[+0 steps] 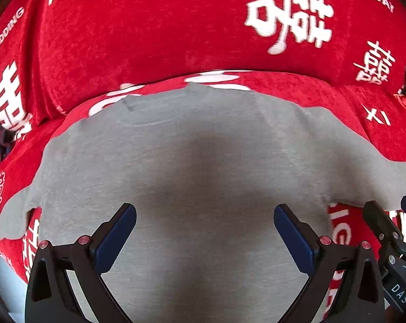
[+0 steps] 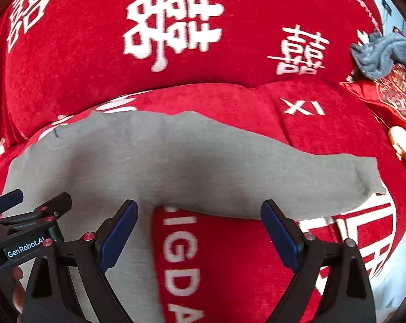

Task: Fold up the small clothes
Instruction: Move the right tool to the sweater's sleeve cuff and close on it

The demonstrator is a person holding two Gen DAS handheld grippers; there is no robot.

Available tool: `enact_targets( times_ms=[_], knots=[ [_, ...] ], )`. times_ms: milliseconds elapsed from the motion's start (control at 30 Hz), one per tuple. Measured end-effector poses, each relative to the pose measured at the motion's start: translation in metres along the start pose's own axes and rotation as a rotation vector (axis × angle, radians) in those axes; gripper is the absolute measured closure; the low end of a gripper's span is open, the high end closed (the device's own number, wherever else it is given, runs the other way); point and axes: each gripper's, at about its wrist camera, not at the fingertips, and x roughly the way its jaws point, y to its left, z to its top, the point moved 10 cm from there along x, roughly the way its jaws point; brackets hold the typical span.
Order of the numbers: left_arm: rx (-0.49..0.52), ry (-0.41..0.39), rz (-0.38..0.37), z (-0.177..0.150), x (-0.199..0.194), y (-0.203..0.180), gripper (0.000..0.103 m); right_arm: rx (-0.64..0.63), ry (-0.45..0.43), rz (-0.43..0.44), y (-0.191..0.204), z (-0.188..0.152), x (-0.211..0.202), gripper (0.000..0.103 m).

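Both grippers gape over grey shirt (image 1: 203, 161).

The grey shirt (image 1: 203, 167) is lying plain, no print, on a red sofa cover (image 1: 138, 35) that is showing white double-happiness characters and white lettering. Both grippers are wearing black frames with dark blue fingers (image 1: 116, 239). At the cover's far right corner, a blue-grey cloth (image 2: 383, 53) is sitting bunched.
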Motion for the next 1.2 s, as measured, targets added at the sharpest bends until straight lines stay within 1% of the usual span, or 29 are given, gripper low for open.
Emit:
enact_targets(
  times_ms=[400,667,1200],
  knots=[
    [0.065,0.006,-0.040,0.008,0.000,-0.059,0.001,0.075,0.006,-0.063,-0.063,-0.001,0.004,0.009],
    [0.112,0.022,-0.059,0.006,0.008,-0.098,0.001,0.103,0.006,-0.110,-0.103,-0.007,0.005,0.009],
    [0.191,0.049,-0.090,0.004,0.023,-0.170,0.001,0.196,0.015,-0.194,-0.191,-0.014,0.015,0.009]
  ],
)
